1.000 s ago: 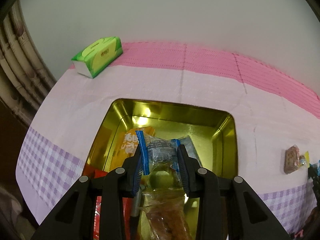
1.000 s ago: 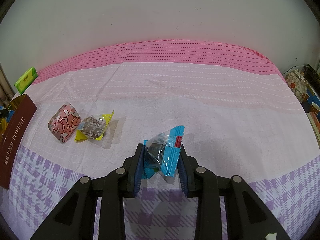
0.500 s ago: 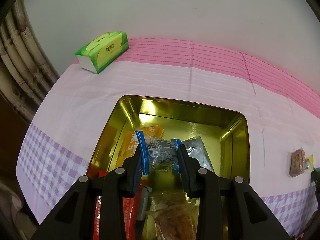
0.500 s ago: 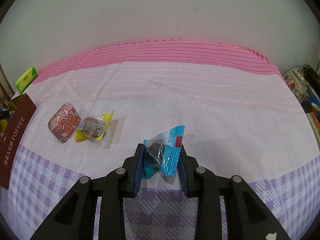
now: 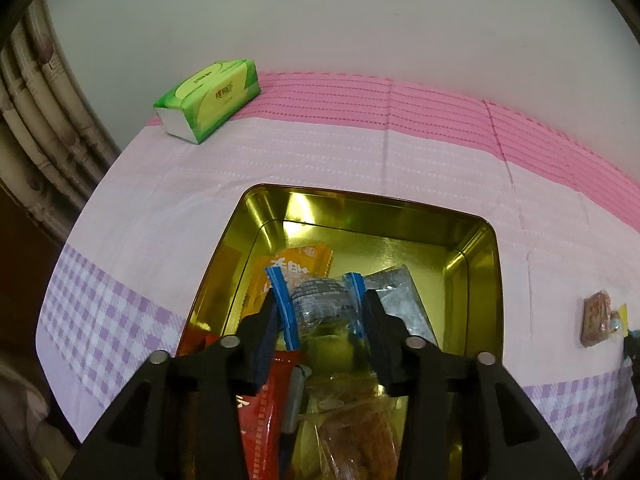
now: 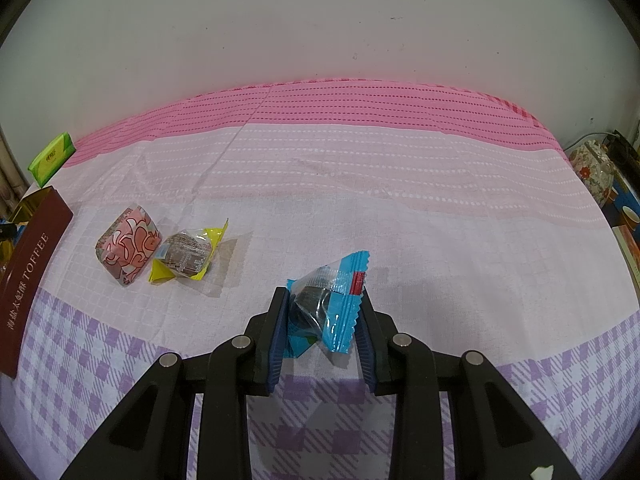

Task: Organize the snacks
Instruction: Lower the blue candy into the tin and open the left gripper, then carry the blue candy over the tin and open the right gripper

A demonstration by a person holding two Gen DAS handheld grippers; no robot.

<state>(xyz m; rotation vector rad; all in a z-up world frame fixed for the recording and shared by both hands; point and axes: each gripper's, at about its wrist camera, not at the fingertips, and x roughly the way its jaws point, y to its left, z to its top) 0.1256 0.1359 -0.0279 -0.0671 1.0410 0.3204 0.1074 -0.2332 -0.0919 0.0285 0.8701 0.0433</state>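
Note:
My left gripper [image 5: 322, 296] hangs over the open gold tin [image 5: 360, 208], its jaws opening. A clear, blue-edged snack packet [image 5: 320, 312] is still between the pads, loosely. Below it the tin holds an orange packet [image 5: 296, 264], a silver packet [image 5: 400, 300], a red packet [image 5: 256, 412] and a clear bag of brown snacks [image 5: 352, 420]. My right gripper [image 6: 323, 300] is shut on a blue-wrapped snack [image 6: 332, 308] low over the tablecloth. To its left lie a pink-patterned snack [image 6: 128, 248] and a yellow-wrapped snack [image 6: 186, 256], side by side.
A green tissue pack [image 5: 208, 100] sits at the table's far left corner by the wall. The tin's dark red side [image 6: 28, 280] reads TOFFEE at the right wrist view's left edge. A floral object [image 6: 592, 168] and clutter stand beyond the table's right end.
The left gripper's fingers have spread wider around the blue-edged packet. More of the tin's far wall shows now. The right gripper and its snack have not moved.

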